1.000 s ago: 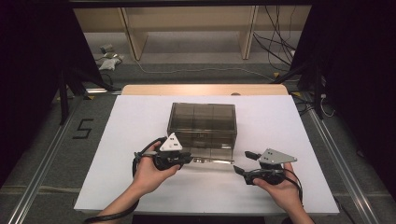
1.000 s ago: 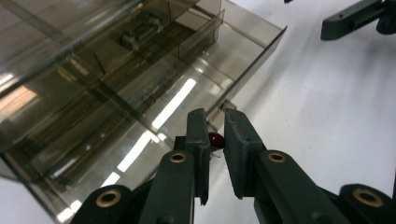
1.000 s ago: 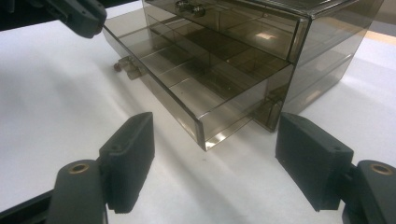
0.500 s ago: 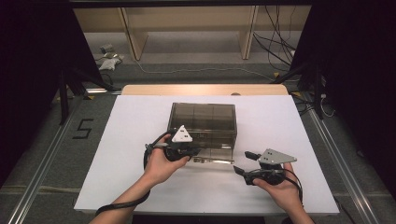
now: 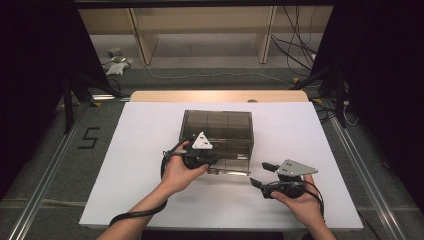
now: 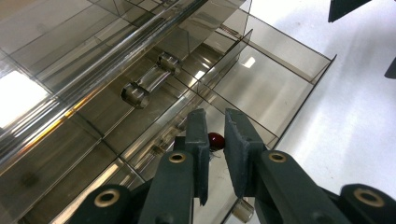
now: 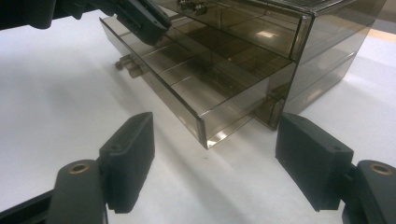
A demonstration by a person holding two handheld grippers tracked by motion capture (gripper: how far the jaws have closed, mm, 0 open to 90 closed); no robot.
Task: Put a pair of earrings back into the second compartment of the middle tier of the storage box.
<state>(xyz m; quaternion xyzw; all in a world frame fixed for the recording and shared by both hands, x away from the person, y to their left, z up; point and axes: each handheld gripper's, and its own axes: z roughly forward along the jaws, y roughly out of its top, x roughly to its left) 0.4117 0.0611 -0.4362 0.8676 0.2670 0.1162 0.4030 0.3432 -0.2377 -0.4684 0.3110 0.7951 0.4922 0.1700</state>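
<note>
Smoked-plastic drawer box [image 5: 217, 135] sits w/ its open drawer [image 7: 187, 88] right under left claw [image 6: 215, 128], nearly shut on a small red bead [image 6: 215, 139]; weak pinch could drop it outside compartment; right claw [image 7: 212, 161] wide open, empty.

A lab: dark curtains [image 5: 45, 60], floor rails [image 5: 45, 200], loose cables [image 5: 295, 45].

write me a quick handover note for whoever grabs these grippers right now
Left hand-held gripper: jaws nearly closed over the pulled-out drawer, a small red bead between the tips; whether it is gripped is unclear.
Right hand-held gripper: open, idle on the white table beside the smoky plastic drawer box.
Done: bottom drawer open.
Left: probably settle the bead, then shut the drawer.
</note>
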